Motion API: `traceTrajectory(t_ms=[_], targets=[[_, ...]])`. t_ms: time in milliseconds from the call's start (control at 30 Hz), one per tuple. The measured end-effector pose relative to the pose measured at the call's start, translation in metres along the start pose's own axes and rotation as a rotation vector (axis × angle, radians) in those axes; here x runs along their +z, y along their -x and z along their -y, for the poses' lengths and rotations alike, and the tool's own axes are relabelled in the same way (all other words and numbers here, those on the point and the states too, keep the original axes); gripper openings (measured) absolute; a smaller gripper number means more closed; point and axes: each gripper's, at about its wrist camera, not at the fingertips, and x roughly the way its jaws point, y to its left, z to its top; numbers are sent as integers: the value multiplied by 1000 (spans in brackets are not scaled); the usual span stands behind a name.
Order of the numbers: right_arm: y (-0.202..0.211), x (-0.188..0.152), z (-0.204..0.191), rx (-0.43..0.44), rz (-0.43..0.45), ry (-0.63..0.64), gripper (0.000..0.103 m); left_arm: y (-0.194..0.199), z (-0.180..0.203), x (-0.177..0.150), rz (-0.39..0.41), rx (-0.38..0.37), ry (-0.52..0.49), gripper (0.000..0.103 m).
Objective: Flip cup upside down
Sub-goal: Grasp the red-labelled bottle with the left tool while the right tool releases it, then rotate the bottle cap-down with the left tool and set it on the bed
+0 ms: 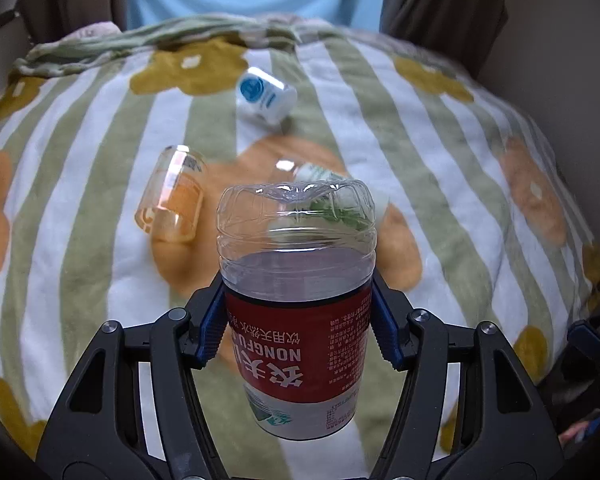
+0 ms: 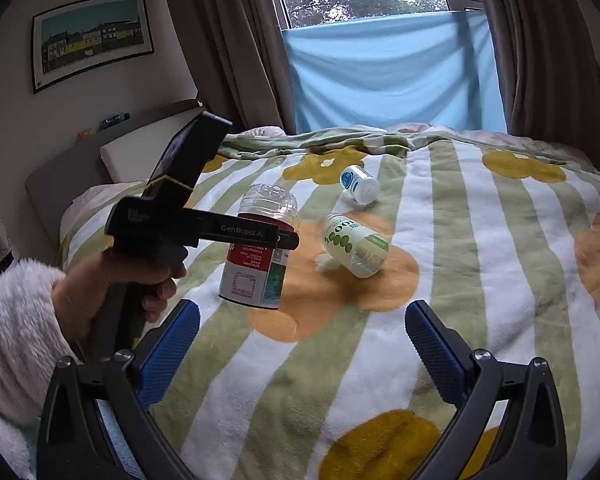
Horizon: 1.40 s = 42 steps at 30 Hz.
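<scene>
A clear plastic cup (image 1: pixel 296 280) cut from a bottle, with a red label, is clamped between the blue pads of my left gripper (image 1: pixel 298 320). Its moulded base points up, its open end points down, and the label text reads upside down. In the right wrist view the same cup (image 2: pixel 260 256) hangs slightly tilted low over the blanket, held by the left gripper (image 2: pixel 288 240) in a person's hand (image 2: pixel 100 292). I cannot tell whether its rim touches the blanket. My right gripper (image 2: pixel 302 344) is open and empty, near the cup's right side.
A striped, flowered blanket (image 2: pixel 460 280) covers the bed. On it lie a white bottle with a blue label (image 2: pixel 359 184), a clear cup with green dots (image 2: pixel 354 246) and an orange-tinted clear cup (image 1: pixel 172 196). A headboard (image 2: pixel 60 168) stands left; curtains and a window are behind.
</scene>
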Motion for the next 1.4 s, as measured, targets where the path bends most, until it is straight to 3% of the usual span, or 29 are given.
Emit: traceTrajectory(t_ms=[167,300,533,1000,1400], targets=[[3,1,-2,-27,-27,37,103,-10,1,-18,223,12,20,59],[5,-4,6,-39,-47,27,103,-18,7,-29,276,49,2,59],[-2,-6,10,-38,-76,50,103,-39,-2,-45,203,85,4,59],[-7,-8,3,7,-78,51,103,-31,-8,-41,-18,32,8,59],[-5,-11,3,3,-81,45,103,-27,7,-48,-113,84,-54,59]])
